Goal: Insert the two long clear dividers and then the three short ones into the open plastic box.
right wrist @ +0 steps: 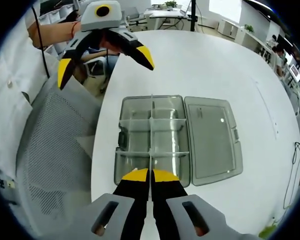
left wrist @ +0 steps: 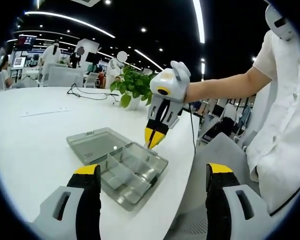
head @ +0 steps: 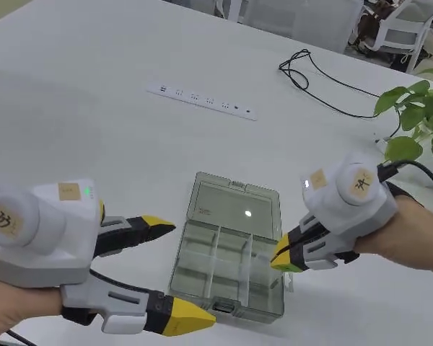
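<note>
The open clear plastic box [head: 227,311] lies on the white table with its lid [head: 234,205] folded flat on the far side. In the right gripper view a long clear divider [right wrist: 151,135] runs down the middle of the box [right wrist: 119,165], crossed by short ones. My right gripper [right wrist: 150,174] is shut, pinching the near end of that long divider at the box wall. From the head view it [head: 280,259] sits at the box's right edge. My left gripper [head: 184,274] hangs open left of the box, holding nothing, jaws wide apart [left wrist: 152,169].
A white power strip [head: 202,99] and a black cable [head: 310,79] lie farther back. A potted plant [head: 418,115] stands at the right. The table's near edge runs just past the box, with a grey mesh chair [right wrist: 55,150] beyond it.
</note>
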{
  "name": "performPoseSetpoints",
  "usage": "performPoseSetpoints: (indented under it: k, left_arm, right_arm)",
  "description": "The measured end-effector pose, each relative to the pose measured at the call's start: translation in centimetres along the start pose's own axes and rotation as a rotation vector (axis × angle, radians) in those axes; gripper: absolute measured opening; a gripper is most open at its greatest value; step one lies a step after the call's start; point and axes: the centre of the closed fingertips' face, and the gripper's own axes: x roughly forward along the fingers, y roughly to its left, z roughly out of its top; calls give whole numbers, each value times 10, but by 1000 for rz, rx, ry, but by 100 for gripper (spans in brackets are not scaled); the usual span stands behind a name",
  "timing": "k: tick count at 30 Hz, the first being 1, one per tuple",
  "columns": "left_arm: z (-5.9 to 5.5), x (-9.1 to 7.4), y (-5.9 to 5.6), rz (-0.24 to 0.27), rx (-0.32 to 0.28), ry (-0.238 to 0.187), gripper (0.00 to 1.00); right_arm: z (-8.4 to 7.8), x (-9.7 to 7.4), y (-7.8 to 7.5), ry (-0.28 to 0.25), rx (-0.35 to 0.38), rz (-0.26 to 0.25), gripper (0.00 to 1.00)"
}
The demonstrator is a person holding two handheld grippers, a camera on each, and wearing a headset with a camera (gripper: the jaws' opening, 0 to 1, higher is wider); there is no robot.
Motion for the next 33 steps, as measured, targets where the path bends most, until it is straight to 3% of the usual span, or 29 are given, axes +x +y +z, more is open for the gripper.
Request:
performPoseSetpoints:
  k: [17, 33]
  left_arm:
    - [0, 0, 0, 5, -5, 0, 89]
    - [-1, -1, 0, 8, -5, 3, 89]
  right_arm:
    - [-6, 13, -2, -34, 9, -14, 2]
    - [-10, 25, -2, -19, -8, -32, 2]
